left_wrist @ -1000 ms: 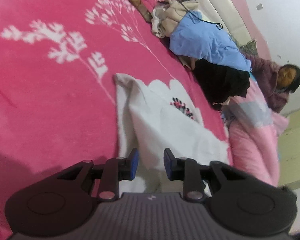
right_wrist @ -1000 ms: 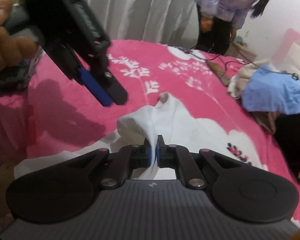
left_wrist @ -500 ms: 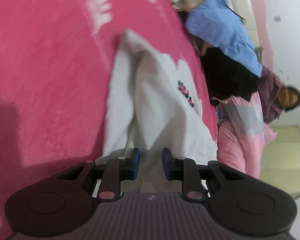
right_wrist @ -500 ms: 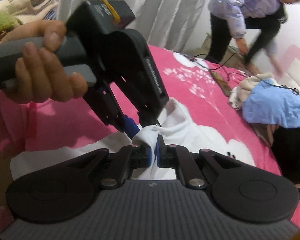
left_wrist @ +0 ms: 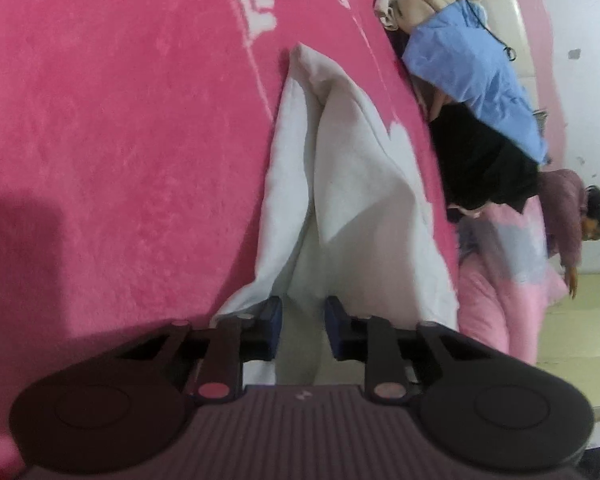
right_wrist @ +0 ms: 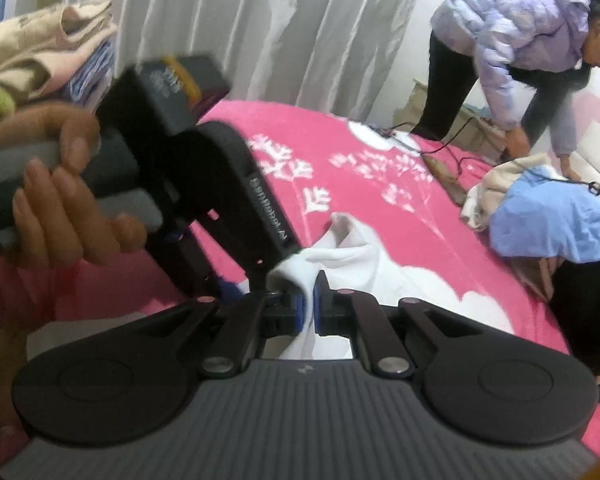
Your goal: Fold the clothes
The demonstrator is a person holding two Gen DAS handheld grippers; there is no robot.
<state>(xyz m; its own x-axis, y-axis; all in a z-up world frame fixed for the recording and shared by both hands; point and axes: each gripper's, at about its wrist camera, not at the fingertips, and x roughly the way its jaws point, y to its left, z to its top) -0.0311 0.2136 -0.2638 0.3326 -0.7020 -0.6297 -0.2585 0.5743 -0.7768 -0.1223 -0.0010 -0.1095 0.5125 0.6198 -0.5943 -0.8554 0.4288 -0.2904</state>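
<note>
your right claw is clamped on a bunched fold of the soft white cotton garment, which lies on the bright pink fleece bedspread with white branch print. from that pinch the cloth runs away from you across the bed as two long ridges that meet at a narrow far tip, so its long axis points almost straight ahead of both claws, toward the heap of blue, cream and black clothes at the far side. your left claw sits just beside the right one, over the near end of the same garment, its blue pads standing narrowly apart with white fabric lying in the gap between them; the pads do not look pressed on it, so i judge it not yet gripping. the left is the hand that needs a hold: the edge it wants lies directly under and just ahead of it, slightly toward its left-hand ridge.
</note>
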